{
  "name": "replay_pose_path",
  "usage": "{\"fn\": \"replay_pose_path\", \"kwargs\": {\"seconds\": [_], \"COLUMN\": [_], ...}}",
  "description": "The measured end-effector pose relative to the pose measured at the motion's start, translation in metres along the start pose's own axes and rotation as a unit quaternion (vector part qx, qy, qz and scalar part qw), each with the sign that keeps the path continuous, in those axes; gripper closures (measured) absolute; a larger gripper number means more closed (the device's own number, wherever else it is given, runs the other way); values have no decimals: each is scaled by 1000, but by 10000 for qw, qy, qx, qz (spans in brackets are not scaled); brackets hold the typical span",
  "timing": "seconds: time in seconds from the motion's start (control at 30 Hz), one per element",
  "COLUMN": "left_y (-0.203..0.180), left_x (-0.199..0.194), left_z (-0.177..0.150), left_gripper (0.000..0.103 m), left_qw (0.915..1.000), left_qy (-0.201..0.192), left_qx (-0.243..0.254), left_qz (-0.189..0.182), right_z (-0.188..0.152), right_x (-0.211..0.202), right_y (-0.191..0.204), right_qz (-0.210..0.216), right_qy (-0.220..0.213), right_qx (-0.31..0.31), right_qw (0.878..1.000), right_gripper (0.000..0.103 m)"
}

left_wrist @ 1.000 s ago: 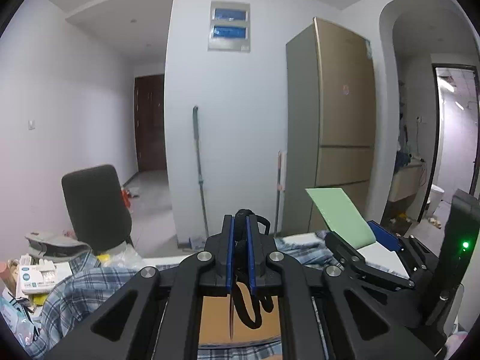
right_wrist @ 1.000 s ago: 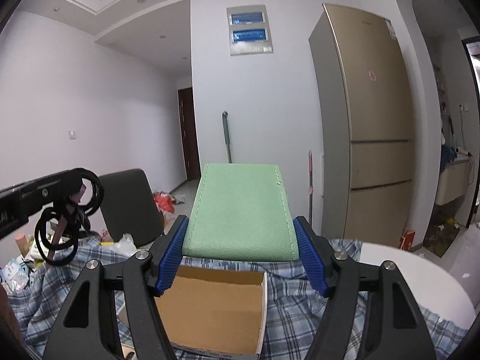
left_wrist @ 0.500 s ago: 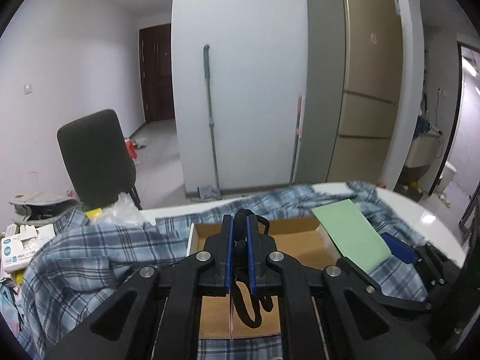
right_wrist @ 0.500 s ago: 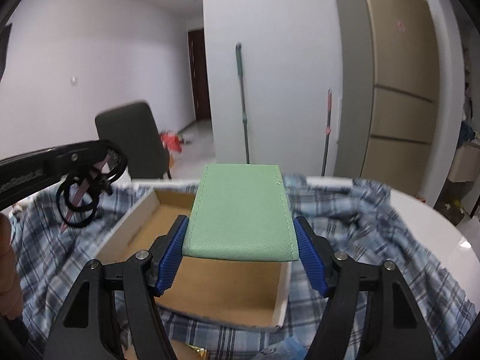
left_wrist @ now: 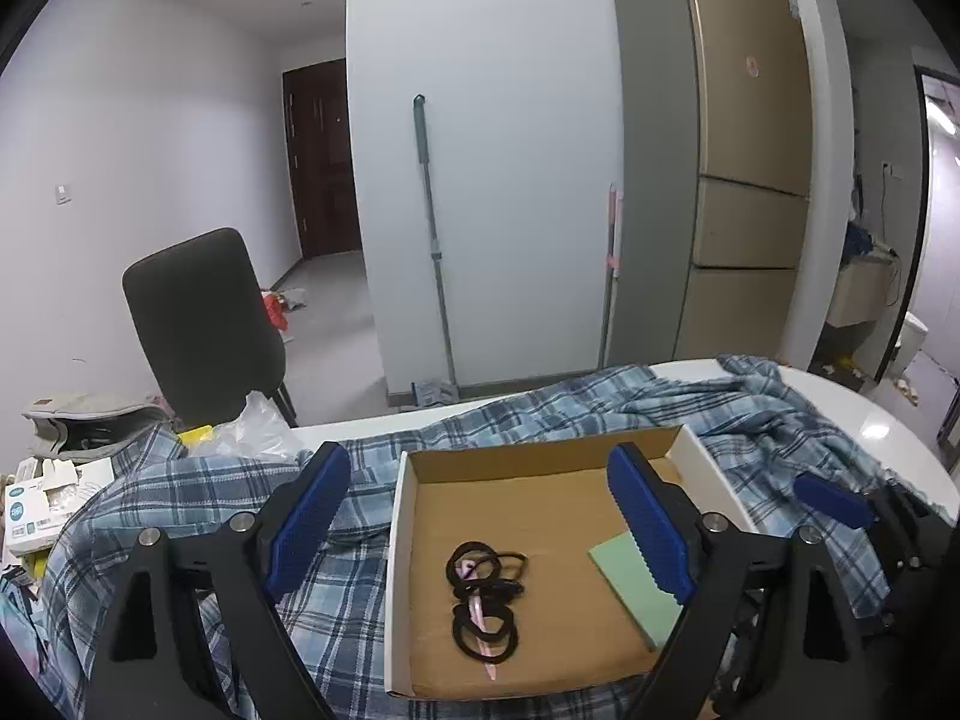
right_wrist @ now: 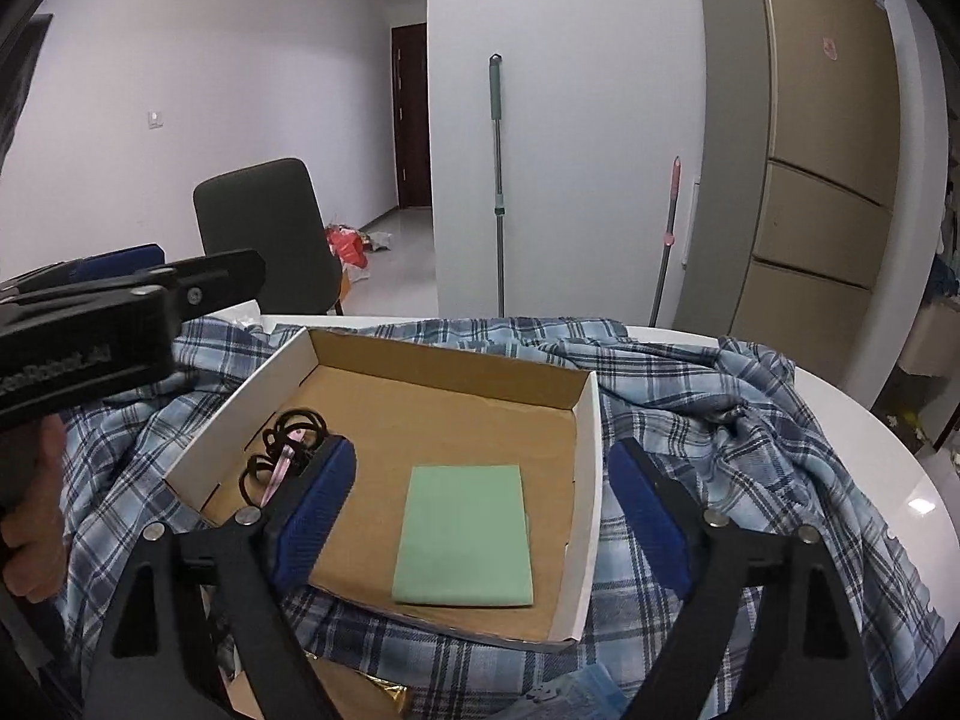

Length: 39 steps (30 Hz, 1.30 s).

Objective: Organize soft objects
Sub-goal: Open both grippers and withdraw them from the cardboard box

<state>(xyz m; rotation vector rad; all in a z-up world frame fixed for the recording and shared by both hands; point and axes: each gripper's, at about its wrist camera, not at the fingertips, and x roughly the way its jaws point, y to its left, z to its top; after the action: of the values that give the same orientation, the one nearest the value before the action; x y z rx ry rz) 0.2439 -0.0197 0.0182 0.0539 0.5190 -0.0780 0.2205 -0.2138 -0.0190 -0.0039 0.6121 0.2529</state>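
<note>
A shallow cardboard box [left_wrist: 708, 462] [right_wrist: 591, 420] lies on a blue plaid cloth [left_wrist: 180, 498] [right_wrist: 720, 396]. A bunch of black hair ties [left_wrist: 483, 597] [right_wrist: 288, 438] with a pink strip lies inside it on the left. A flat green pad [left_wrist: 630, 582] [right_wrist: 465, 534] lies inside on the right. My left gripper [left_wrist: 480, 528] is open and empty above the hair ties. My right gripper [right_wrist: 483, 510] is open and empty above the green pad. The left gripper also shows in the right wrist view [right_wrist: 120, 300], and the right gripper in the left wrist view [left_wrist: 840, 504].
The cloth covers a white round table [left_wrist: 870, 414] [right_wrist: 900, 480]. A dark chair [left_wrist: 204, 324] [right_wrist: 264, 234] stands behind it. Boxes and a plastic bag [left_wrist: 54, 480] clutter the left end. A fridge [left_wrist: 720, 168], a mop [left_wrist: 432, 252] and a wall stand beyond.
Both grippers have opened. The hair ties dropped from the left one and the green pad from the right one, and both now lie in the box. Both cameras tilted down toward it.
</note>
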Motion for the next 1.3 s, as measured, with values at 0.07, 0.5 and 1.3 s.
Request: {"fn": "replay_pose_path", "kwargs": {"seconds": [0.07, 0.5, 1.3], "left_y": [-1, 10, 16], "left_x": [-6, -121, -186], "left_z": [2, 33, -81], "left_gripper": [14, 14, 14], "left_qw": [10000, 9956, 9943], "left_qy": [-65, -879, -1017], "left_qx": [-13, -249, -42], "left_qz": [21, -184, -304], "right_z": [2, 35, -37], "right_x": [-3, -74, -138], "right_y": [-1, 1, 29], "right_qz": [7, 147, 469], "right_qy": [-30, -858, -1363], "right_qx": [13, -92, -476], "right_qw": [10000, 9962, 9884], "right_gripper": [18, 18, 7]}}
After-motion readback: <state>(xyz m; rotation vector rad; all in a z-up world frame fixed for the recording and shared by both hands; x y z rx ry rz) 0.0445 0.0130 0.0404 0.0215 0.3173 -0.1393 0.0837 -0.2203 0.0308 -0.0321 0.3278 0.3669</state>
